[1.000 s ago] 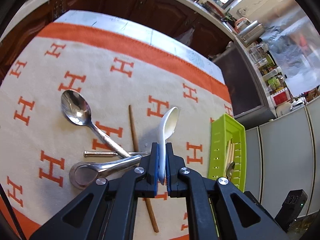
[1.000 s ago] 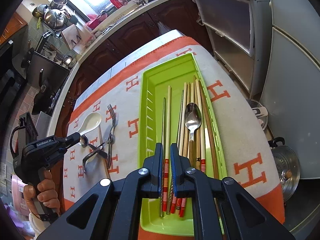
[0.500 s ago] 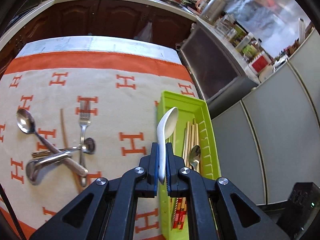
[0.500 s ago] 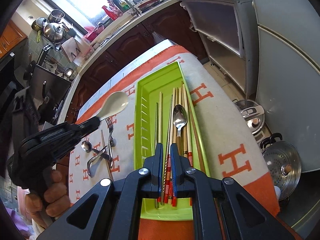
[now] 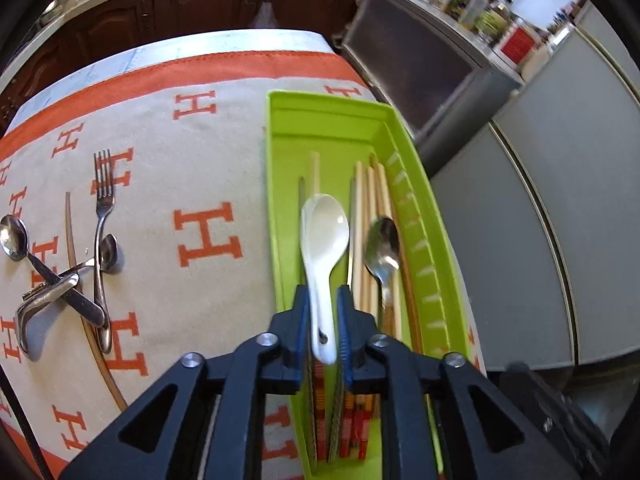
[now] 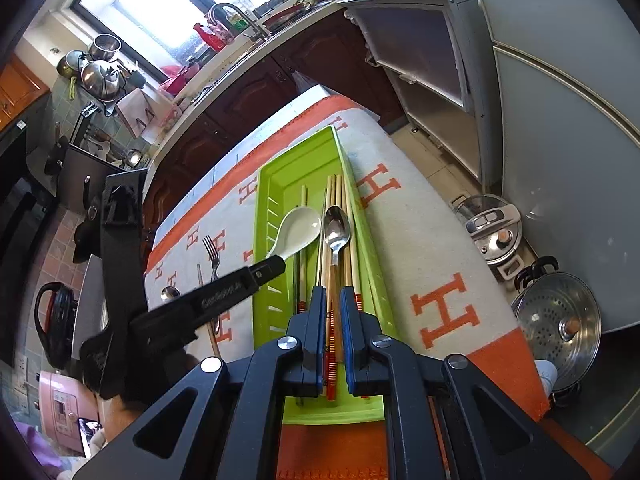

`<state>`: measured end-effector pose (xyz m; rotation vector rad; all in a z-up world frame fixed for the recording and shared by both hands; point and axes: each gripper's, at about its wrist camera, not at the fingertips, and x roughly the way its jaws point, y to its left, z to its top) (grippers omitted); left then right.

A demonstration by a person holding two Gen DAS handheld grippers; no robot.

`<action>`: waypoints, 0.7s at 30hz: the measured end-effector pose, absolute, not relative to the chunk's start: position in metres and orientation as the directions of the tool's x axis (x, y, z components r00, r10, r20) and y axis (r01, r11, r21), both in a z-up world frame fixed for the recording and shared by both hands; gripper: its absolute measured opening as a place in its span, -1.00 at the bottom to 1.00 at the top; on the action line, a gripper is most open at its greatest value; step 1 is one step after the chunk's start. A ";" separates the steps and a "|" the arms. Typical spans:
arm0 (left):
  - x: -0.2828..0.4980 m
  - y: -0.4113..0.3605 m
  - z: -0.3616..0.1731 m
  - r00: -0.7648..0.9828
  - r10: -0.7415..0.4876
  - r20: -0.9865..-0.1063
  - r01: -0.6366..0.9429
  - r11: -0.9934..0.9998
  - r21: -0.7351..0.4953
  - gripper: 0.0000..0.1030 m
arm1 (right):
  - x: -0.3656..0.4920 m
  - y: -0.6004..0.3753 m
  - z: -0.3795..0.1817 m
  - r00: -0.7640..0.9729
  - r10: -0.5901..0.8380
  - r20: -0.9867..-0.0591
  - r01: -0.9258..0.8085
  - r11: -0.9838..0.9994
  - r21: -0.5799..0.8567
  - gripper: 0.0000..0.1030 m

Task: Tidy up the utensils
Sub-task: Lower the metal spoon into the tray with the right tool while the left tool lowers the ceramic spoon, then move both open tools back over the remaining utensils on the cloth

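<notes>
Many letters: we see big orange H shapes all over the soft cream cloth [image 5: 160, 184].
Left gripper [image 5: 323, 316]: its jaws are opening, and the smooth white spoon [image 5: 324, 236] sits loose between them, over the tray [image 5: 424, 216].
Right gripper [image 6: 331, 312]: we see its jaws almost shut and empty.
Tray: bright green plastic, holding wooden chopsticks [image 6: 339, 192] and a shiny metal spoon [image 6: 338, 232].
Fork [image 5: 103, 196]: shiny metal, on the cloth.

Left wrist view: close above green tray [image 5: 420, 216], facing steeply down along own fingers [image 5: 303, 320]. Right wrist view: higher, over tray's near end, facing down its length. Shared: tray [image 6: 264, 216], patterned cloth [image 6: 404, 240], white spoon [image 6: 298, 232].
</notes>
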<state>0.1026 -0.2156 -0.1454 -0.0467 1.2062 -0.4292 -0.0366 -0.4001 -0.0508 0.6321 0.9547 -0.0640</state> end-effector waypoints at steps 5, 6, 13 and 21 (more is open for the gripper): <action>0.078 -0.204 -0.130 0.262 -0.382 -0.886 0.351 0.893 -0.282 -0.51 | -0.040 -0.395 -0.051 0.583 0.220 -0.782 0.323 0.821 0.471 -0.86; 0.072 -0.199 -0.126 0.258 -0.380 -0.888 0.358 0.892 -0.278 -0.50 | -0.040 -0.393 -0.051 0.582 0.222 -0.783 0.319 0.823 0.470 -0.85; 0.044 -0.148 -0.109 0.298 -0.344 -0.890 0.344 0.909 -0.236 -0.18 | -0.041 -0.373 -0.053 0.563 0.230 -0.793 0.295 0.841 0.453 -0.86; 0.039 -0.067 -0.113 0.344 -0.285 -0.895 0.201 0.953 -0.227 -0.18 | -0.034 -0.337 -0.056 0.521 0.249 -0.817 0.224 0.883 0.412 -0.86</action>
